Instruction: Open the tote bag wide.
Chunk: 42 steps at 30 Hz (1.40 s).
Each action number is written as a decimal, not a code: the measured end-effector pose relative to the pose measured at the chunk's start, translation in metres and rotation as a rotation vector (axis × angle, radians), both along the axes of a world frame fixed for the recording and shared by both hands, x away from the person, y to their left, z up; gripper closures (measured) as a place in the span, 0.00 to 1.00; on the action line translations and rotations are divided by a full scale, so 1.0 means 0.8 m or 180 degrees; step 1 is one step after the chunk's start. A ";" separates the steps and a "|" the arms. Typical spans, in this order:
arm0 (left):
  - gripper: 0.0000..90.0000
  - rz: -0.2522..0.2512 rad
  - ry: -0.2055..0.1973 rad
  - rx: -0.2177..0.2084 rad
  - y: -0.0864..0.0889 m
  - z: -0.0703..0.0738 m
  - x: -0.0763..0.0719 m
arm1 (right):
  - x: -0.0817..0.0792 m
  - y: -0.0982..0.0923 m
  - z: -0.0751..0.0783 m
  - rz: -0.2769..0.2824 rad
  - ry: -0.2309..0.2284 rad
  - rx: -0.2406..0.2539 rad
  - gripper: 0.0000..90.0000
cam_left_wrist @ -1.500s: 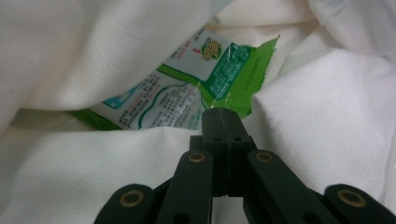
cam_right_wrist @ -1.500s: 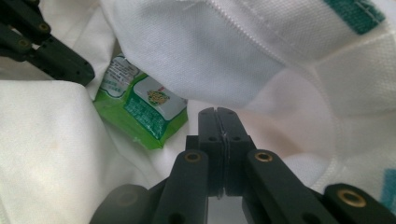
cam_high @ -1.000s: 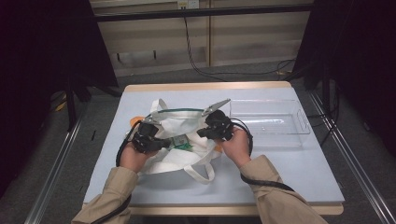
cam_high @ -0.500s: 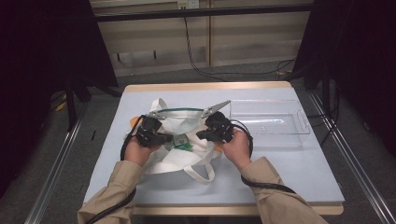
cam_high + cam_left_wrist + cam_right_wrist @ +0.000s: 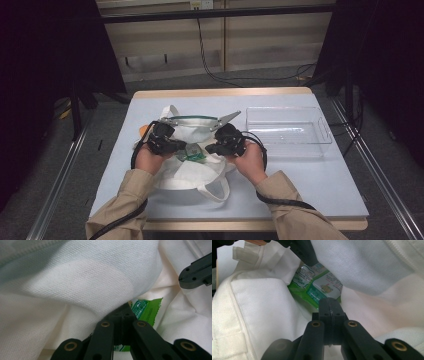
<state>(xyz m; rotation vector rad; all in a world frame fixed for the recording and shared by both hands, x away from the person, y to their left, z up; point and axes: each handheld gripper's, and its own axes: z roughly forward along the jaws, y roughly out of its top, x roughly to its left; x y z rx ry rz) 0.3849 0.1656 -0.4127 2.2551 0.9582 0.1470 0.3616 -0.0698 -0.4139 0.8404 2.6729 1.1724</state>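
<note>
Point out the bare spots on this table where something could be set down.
Free: the near strip of the table in front of the clear tray, and the far-left corner behind the white tote bag. Crowded: the middle, where both grippers work at the green packet in the bag's mouth.

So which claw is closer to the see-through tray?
Right. The right claw is over the white bag on the side toward the clear tray, which sits just beyond that hand. The left claw is at the bag's far side from the tray.
</note>
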 end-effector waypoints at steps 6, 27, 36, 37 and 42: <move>1.00 -0.0038 -0.0012 0.0026 0.001 0.003 0.000 | -0.003 0.003 0.005 0.0012 0.0020 0.0049 1.00; 1.00 -0.0013 -0.0020 0.0000 0.001 0.006 0.002 | -0.015 0.028 -0.015 0.0194 0.0184 -0.0031 1.00; 1.00 0.0025 -0.0017 -0.0012 0.003 0.007 0.010 | -0.021 0.028 -0.031 0.0145 0.0205 -0.0017 1.00; 1.00 0.0101 -0.0018 -0.0054 0.002 0.007 0.010 | -0.021 0.028 -0.031 0.0164 0.0178 -0.0012 1.00; 1.00 0.0111 -0.0037 -0.0047 0.002 0.009 0.015 | -0.022 0.028 -0.033 0.0189 0.0171 -0.0006 1.00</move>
